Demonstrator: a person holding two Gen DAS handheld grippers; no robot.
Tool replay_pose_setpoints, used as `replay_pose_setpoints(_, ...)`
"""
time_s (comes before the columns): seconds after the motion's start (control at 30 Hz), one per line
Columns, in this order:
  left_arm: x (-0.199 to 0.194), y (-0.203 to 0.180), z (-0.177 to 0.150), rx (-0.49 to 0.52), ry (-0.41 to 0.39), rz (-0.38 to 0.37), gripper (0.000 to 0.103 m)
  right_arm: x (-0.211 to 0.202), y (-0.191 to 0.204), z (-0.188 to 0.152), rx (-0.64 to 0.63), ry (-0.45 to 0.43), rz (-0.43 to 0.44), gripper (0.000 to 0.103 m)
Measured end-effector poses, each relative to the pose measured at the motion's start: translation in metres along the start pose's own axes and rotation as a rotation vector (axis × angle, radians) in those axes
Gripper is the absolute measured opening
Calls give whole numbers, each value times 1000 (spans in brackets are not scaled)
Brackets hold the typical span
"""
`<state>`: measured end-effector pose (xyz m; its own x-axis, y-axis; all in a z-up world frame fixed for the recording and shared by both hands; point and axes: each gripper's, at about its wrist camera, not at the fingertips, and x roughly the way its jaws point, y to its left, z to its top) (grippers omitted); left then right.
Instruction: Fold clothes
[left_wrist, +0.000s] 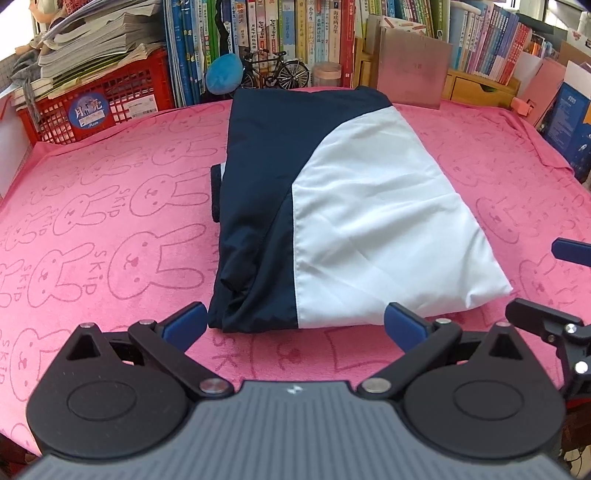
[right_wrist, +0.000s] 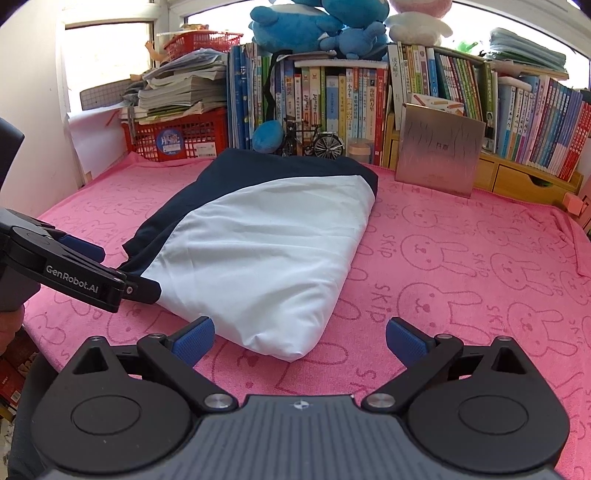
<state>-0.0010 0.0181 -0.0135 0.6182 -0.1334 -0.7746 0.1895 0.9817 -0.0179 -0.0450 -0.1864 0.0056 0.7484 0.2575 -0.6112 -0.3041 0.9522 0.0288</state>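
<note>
Garment: navy-and-white jacket (left_wrist: 332, 206) lies folded into a compact bundle in the middle of the pink rabbit-print towel (left_wrist: 110, 221), white panel on top, navy part toward the left and far end.
Left gripper (left_wrist: 295, 326): released, blue pads spread wide, near edge of the jacket between them, touching nothing that can be seen.
Right gripper (right_wrist: 300, 341): released too, fingers wide apart just short of the jacket's near white corner.
Backdrop: row of books (right_wrist: 351, 96) behind the towel, red crate (left_wrist: 92, 107) stacked with papers at far left, model bicycle (left_wrist: 277, 72) just beyond the jacket, blue plush toys (right_wrist: 314, 26) on top.
</note>
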Motion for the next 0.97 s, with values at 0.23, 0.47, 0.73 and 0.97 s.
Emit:
replay_pose_setpoints(0.23, 23, -1, -5, -1, 54, -4, 103, 8, 0, -4, 4, 23, -10, 100)
replay_pose_setpoints(0.47, 39, -1, -9, 5, 70, 0, 103, 23, 1, -10, 6, 56, -19, 100)
replay_pose_setpoints(0.73, 36, -1, -13, 13, 20, -14, 103, 35, 2, -13, 10, 77, -14, 100)
replay_pose_setpoints(0.97, 35, 0, -15, -4, -15, -18, 103, 42, 3, -14, 14, 89, -10, 100)
